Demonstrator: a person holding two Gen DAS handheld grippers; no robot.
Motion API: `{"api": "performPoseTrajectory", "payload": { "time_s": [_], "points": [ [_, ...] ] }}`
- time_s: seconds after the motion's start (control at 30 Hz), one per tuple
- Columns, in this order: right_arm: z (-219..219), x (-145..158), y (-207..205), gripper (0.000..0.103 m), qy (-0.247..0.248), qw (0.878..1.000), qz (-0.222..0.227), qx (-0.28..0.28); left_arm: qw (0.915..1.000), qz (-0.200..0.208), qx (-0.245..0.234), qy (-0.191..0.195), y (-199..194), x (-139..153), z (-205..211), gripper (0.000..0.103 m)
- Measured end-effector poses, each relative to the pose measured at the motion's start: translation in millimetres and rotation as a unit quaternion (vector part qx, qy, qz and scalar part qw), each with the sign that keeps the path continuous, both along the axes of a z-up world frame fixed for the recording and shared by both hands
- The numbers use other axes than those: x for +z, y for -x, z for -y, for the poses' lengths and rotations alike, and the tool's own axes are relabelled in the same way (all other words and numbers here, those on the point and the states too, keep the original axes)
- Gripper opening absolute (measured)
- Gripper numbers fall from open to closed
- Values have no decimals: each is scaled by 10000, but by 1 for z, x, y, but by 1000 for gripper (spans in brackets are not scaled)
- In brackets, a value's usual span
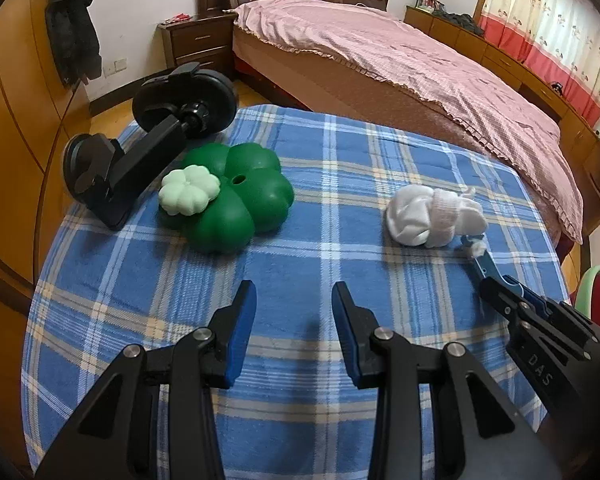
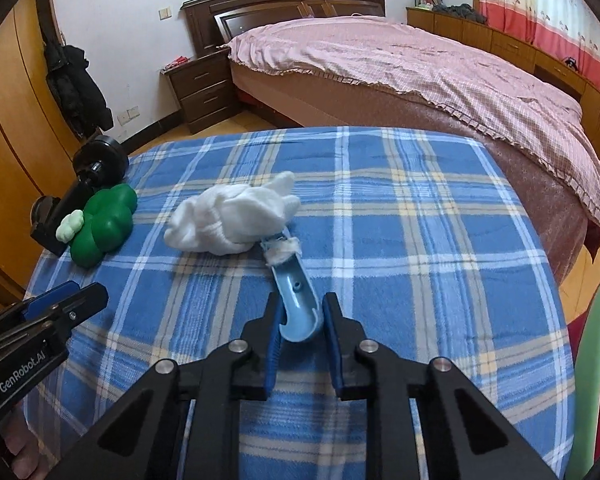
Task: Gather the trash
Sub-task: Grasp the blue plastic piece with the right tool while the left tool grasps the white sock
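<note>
My right gripper [image 2: 302, 312] is shut on the handle of a light blue plastic tool [image 2: 296, 300], which also shows in the left wrist view [image 1: 482, 262]. A tuft of white fluff [image 2: 283, 251] sticks to the tool's far tip, which lies on the blue plaid tablecloth [image 2: 420, 240] beside a rolled white sock [image 2: 232, 216]. The sock also shows in the left wrist view [image 1: 432, 216]. My left gripper [image 1: 294, 300] is open and empty above the cloth, near the table's front. In the right wrist view it [image 2: 76, 300] sits at the far left.
A green clover-shaped container [image 1: 236, 196] with a pale green lid [image 1: 188, 190] and a black phone mount [image 1: 148, 140] stand at the table's left. A bed with a pink cover [image 1: 420, 68] lies behind the table. A green-and-red chair [image 2: 596, 360] is at the right.
</note>
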State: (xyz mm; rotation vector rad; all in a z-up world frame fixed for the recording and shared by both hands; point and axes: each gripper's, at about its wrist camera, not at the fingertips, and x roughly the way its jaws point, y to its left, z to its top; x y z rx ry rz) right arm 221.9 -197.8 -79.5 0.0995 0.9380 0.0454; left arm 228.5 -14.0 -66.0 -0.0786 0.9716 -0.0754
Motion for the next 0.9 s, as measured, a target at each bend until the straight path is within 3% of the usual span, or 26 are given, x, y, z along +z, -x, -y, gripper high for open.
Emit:
{"api": "performPoseTrajectory", "payload": {
  "time_s": [0.43, 0.63, 0.67, 0.73, 0.9],
  "points": [
    [52, 24, 35, 22, -379, 9975, 237, -540, 9994, 29, -326, 85, -11, 12, 29, 39],
    [79, 26, 49, 22, -495, 9950, 157, -852, 9973, 96, -721, 116, -25, 22, 57, 39],
    [82, 27, 51, 22, -492, 9947, 157, -885, 9967, 129, -792, 96, -26, 24, 62, 41],
    [90, 29, 57, 22, -491, 9940, 171, -961, 9954, 195, -936, 55, -31, 27, 71, 55],
    [106, 33, 67, 22, -527, 9917, 235, -1151, 9919, 313, -1229, -72, -44, 26, 88, 56]
  ]
}}
